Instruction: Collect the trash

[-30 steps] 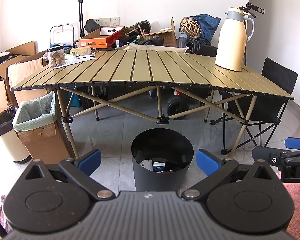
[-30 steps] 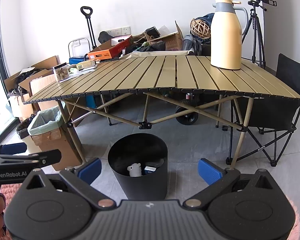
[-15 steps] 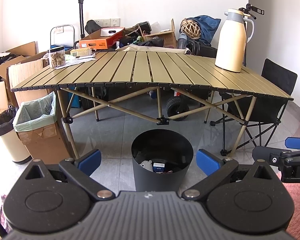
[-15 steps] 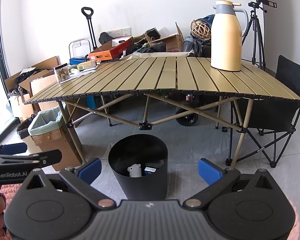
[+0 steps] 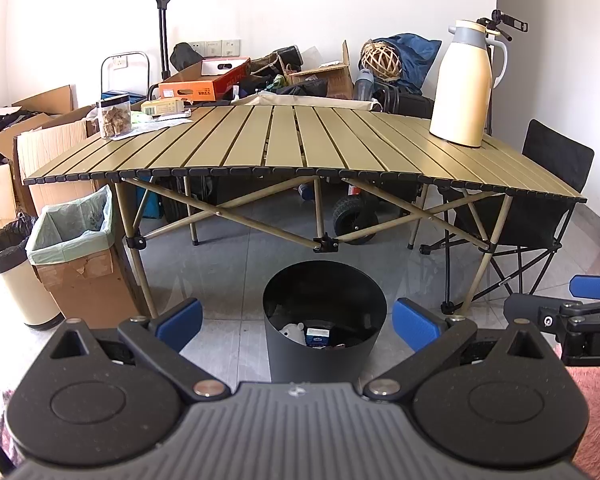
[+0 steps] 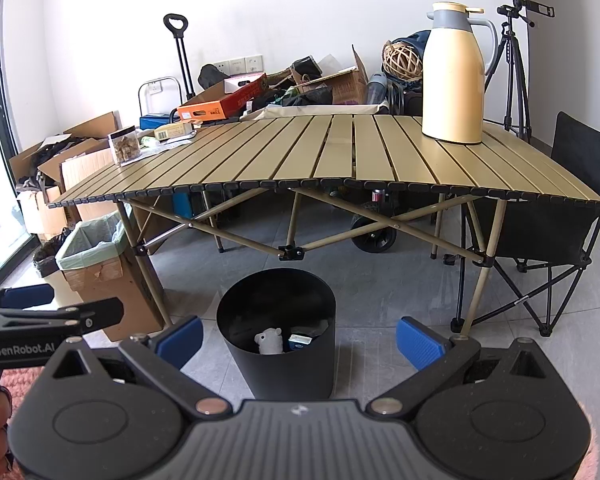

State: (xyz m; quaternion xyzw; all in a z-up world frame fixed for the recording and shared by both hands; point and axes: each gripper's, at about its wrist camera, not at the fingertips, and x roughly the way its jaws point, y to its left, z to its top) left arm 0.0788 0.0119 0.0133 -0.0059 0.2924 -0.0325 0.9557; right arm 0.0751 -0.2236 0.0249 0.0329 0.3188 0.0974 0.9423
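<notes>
While I hold both tools low over the floor:
Left gripper (image 5: 296,322): my blue-padded jaws spread wide, empty.
Bin: round black metal trash can (image 5: 325,360) before the slatted khaki folding table (image 5: 300,148), white bottle (image 6: 269,341) and small blue carton (image 5: 318,336) inside.
Right gripper (image 6: 300,338): spread wide, empty.

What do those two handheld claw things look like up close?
Both the left gripper and right gripper are matte black, with ribbed grey bodies, round disc hinges, silver rivets and ridged blue fingertips. One side bar reads "GenRobot.AI" in white.
</notes>
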